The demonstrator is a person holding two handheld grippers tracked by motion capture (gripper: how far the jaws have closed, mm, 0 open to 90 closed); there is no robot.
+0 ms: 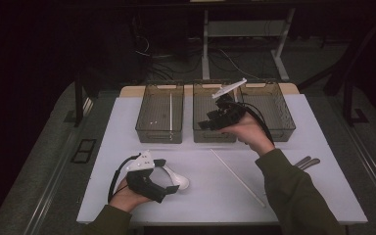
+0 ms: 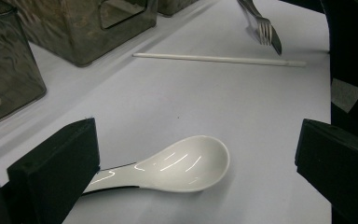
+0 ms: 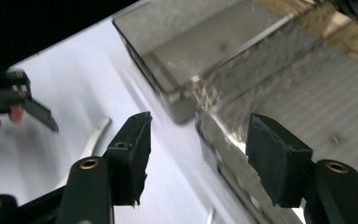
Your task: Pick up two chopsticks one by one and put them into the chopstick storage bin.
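Our left hand-held gripper [image 2: 196, 154] rests on the table [image 1: 127, 127], jaws apart around the white spoon [image 2: 177, 165], one pad touching its handle. Our right hand-held gripper [image 1: 215, 117] hovers empty and apart over the middle bin [image 1: 214, 134]. Closing off-centre could skid the glossy spoon away.

- White spoon [image 2: 186, 163]: glossy, smooth, ceramic-looking, with bright streaks of reflected light.
- Three bins [image 1: 159, 111]: smoky translucent plastic with finely ribbed walls.
- Table top [image 1: 215, 191]: matt, smooth, pale.
- Chopstick [image 2: 219, 59]: white, smooth, plastic-looking.
- Fork [image 2: 263, 29]: shiny metal.
- Left gripper [image 2: 196, 154] pads [image 2: 56, 172]: matt black, foam-like.
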